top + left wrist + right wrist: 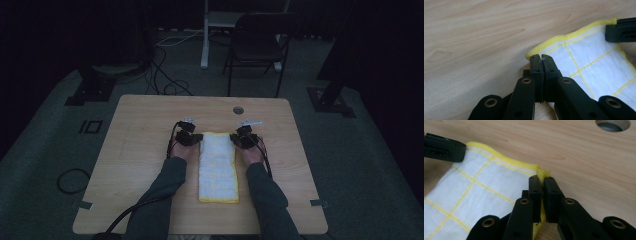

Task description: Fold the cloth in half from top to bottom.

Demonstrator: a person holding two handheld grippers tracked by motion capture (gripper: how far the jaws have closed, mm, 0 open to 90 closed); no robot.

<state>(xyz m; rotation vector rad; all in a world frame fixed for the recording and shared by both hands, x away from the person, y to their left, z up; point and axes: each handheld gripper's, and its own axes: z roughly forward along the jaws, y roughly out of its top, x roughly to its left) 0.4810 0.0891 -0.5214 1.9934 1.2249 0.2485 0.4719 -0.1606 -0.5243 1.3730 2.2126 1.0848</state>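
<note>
- My left gripper (pixel 541 58) pinches the far-left corner of the white cloth (pixel 218 165), jaws pressed together on the yellow hem.
- My right gripper (pixel 542 180) clamps the far-right corner likewise.
- The cloth lies folded in a long strip at the middle of the wooden table (pixel 140 150).
- A round hole (pixel 238 109) sits beyond it.
- 1 dark chair (pixel 257 42) stands on the dim floor behind.

readable text: none | brands, labels, numbers: none legible | only mark: black outlined shapes resembling "10" or "IO" on grey carpeted floor (pixel 90 126) left of light wooden table (pixel 145 145), too dim to read with certainty
</note>
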